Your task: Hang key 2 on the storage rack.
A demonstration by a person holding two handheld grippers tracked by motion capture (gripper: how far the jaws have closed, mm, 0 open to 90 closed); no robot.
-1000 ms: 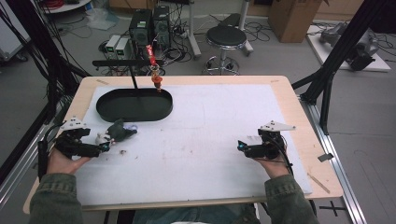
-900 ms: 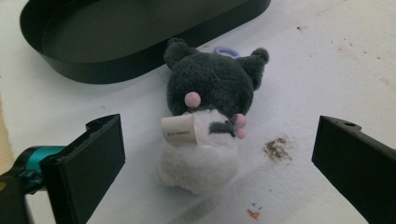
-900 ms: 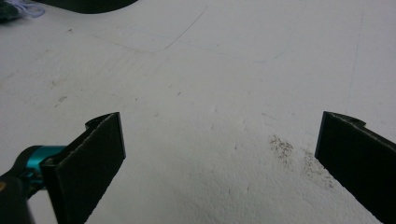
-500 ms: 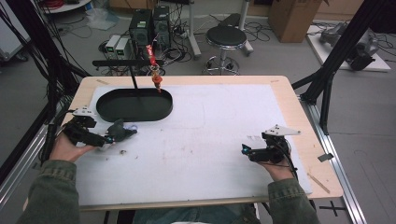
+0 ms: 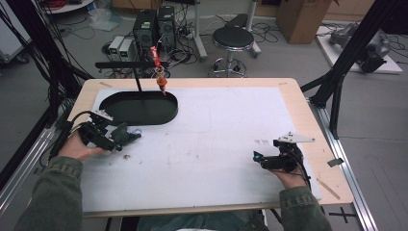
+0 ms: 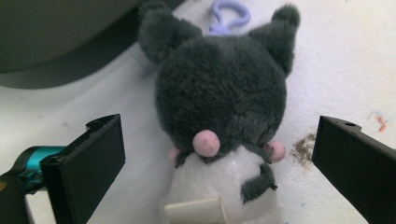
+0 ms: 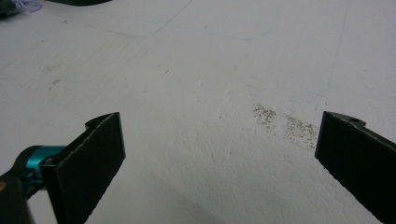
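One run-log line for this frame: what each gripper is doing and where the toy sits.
left gripper: open, jaws either side of plush toy | toy: on white mat beside black tray | right gripper: open, over bare mat

Fluffy plush toy (image 6: 219, 93), matt black tray (image 5: 139, 108)

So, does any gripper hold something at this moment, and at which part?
Nothing is held. The left gripper stands open around the dark plush toy, its jaws apart from it. The right gripper is open over the bare white mat.
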